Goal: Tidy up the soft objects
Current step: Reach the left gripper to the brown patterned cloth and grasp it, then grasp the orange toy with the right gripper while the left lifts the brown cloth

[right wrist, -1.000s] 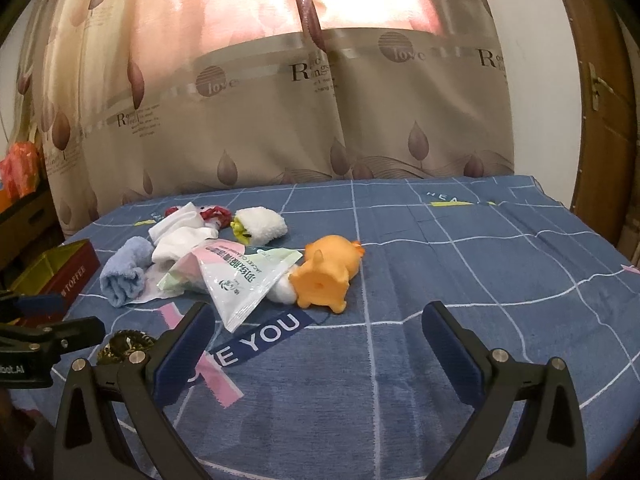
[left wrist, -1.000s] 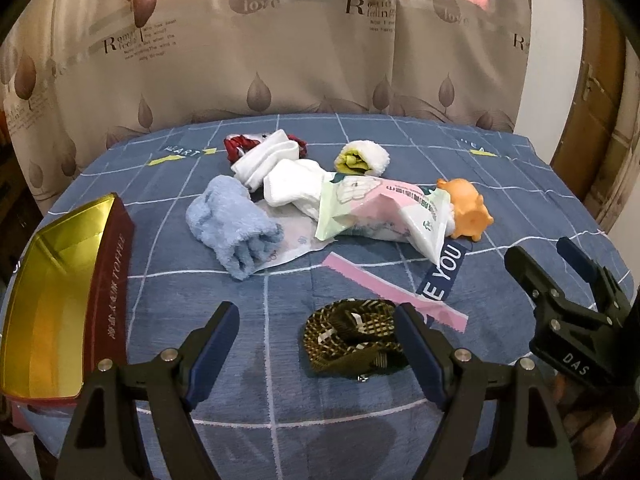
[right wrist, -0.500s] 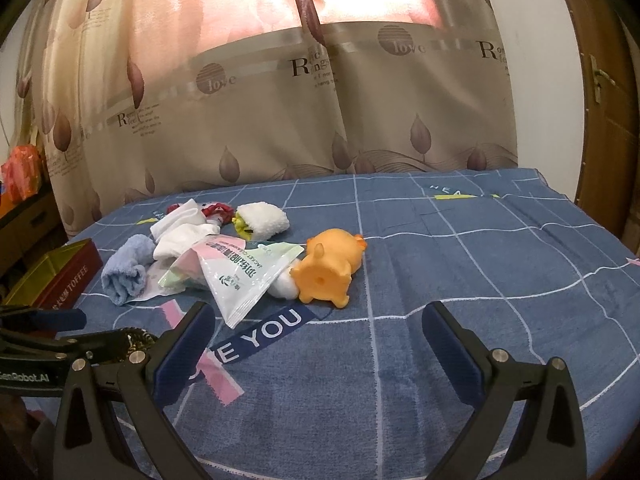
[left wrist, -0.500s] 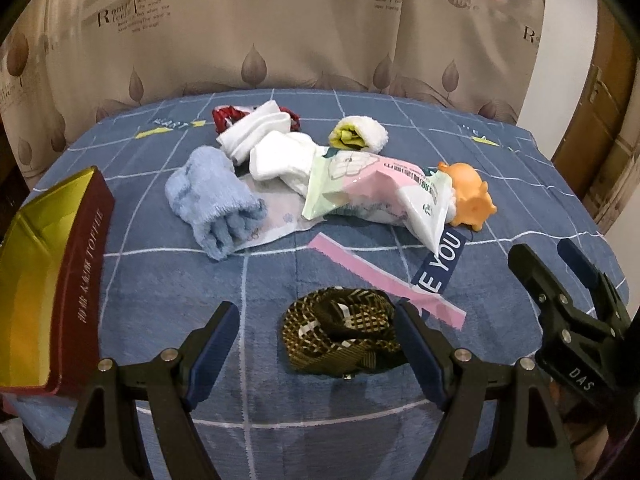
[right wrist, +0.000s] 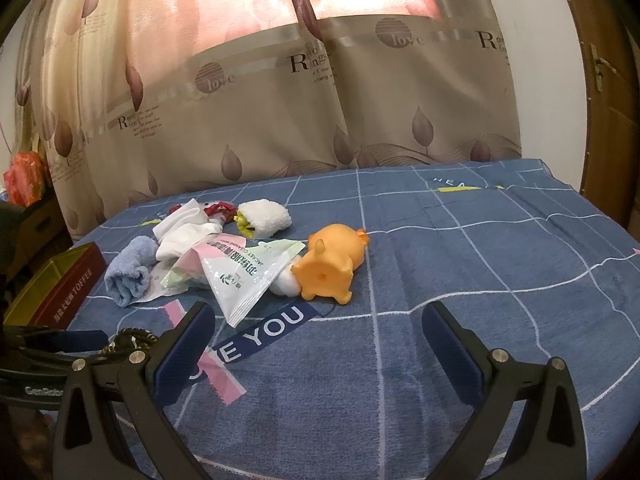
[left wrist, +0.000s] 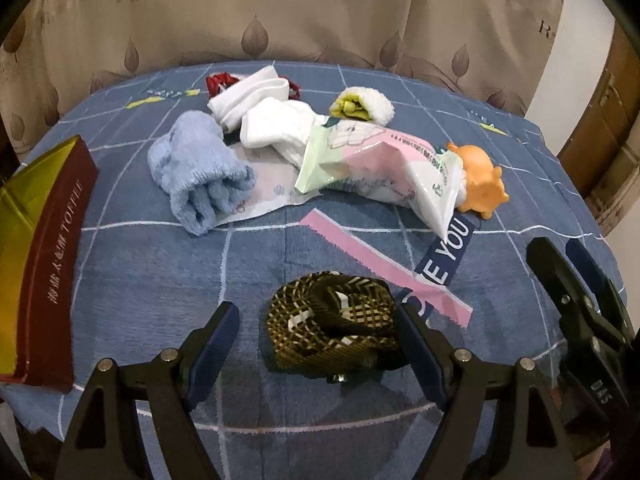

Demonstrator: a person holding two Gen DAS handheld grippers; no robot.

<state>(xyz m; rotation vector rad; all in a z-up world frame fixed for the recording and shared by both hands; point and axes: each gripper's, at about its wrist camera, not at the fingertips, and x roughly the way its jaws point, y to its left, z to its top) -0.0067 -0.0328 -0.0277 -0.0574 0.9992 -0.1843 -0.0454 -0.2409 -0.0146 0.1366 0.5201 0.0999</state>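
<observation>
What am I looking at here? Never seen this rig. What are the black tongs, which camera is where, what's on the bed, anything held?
There is no robot: a person holds one pair of tongs in each hand, with a fisheye camera on each looking along its fingers.

The left view shows the left tongs, open around a coiled brown woven belt, not gripping it. The right view shows the right tongs, open and empty over the blue blanket.

On the blanket lie a rolled blue towel, white socks, a pink-and-green plastic packet, an orange toy pig and a red tin with a gold inside.
</observation>
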